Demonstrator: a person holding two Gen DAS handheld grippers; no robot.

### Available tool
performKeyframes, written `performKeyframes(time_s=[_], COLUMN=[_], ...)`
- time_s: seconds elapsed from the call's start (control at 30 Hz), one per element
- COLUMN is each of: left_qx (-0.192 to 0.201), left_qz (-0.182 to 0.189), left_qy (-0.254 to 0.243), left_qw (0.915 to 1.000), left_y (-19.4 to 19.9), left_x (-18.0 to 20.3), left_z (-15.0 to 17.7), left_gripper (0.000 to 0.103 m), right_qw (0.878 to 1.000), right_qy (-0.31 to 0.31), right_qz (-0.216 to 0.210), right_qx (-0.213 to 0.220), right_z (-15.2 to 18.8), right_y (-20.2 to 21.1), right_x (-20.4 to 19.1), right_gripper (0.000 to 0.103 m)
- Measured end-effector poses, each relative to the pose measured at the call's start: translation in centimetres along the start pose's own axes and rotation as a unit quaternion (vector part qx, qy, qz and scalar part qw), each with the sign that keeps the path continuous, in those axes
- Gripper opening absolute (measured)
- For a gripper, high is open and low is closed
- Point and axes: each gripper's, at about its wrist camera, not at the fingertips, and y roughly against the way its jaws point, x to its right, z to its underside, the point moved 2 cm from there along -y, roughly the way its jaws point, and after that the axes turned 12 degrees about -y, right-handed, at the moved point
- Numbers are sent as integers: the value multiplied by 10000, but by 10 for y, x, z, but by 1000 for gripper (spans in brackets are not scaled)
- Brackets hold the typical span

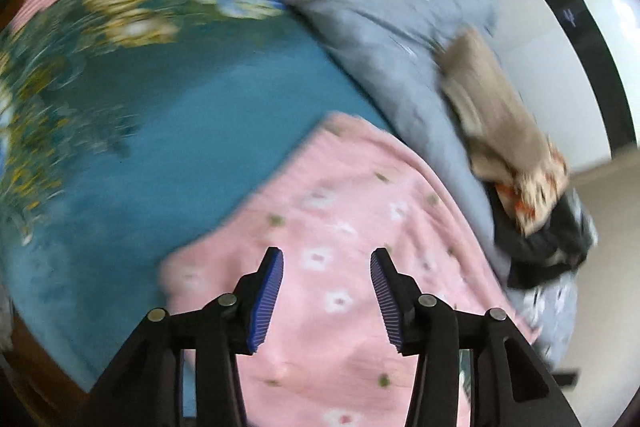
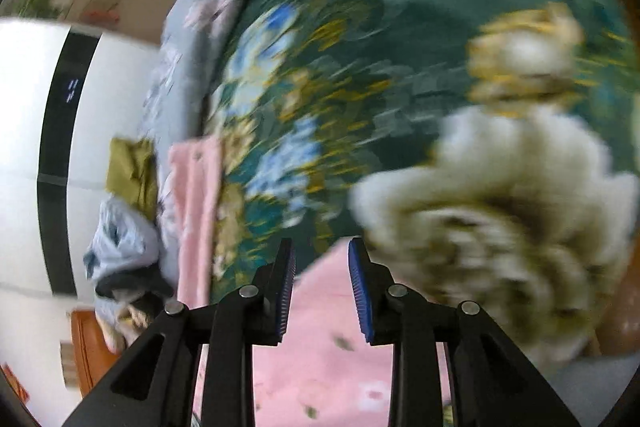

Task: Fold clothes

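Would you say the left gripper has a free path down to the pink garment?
Probably yes. The left gripper hangs with its jaws open right over the pink garment, which lies spread on the bed, and nothing shows between them.

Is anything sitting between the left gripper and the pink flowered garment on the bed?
Nothing visible does. The left gripper hangs open directly over the pink flowered garment, with only cloth showing between its blue pads. The beige clothes lie off to one side.

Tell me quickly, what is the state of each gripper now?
Left gripper: open, holding nothing, over the pink garment.
Right gripper: open, holding nothing.
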Motion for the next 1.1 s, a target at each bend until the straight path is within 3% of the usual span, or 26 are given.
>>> performKeyframes(time_s=[0.17, 0.4, 0.57, 0.8, 1.1], left_qx=[-421, -1023, -1211, -1459, -1493], left_qz=[53, -167, -513, -721, -790], left_qy=[-735, -1472, -1623, -1601, -1595], left_qw=[9964, 9837, 9779, 9736, 9727], left_y=[-47, -108, -135, -154, -151], left_x=[74, 146, 161, 162, 161], left_z=[11, 30, 36, 41, 42], left_gripper=[52, 53, 53, 53, 55], right_qw=[9969, 9947, 9956, 9969, 9916], right_qy=[542, 715, 738, 694, 920], right_qz=[-79, -122, 24, -22, 839], right_qx=[-565, -730, -584, -375, -337], right_z=[18, 4, -23, -55, -66], right_y=[-70, -148, -187, -217, -255], right_x=[-63, -130, -160, -188, -213], right_gripper=[29, 29, 29, 34, 36])
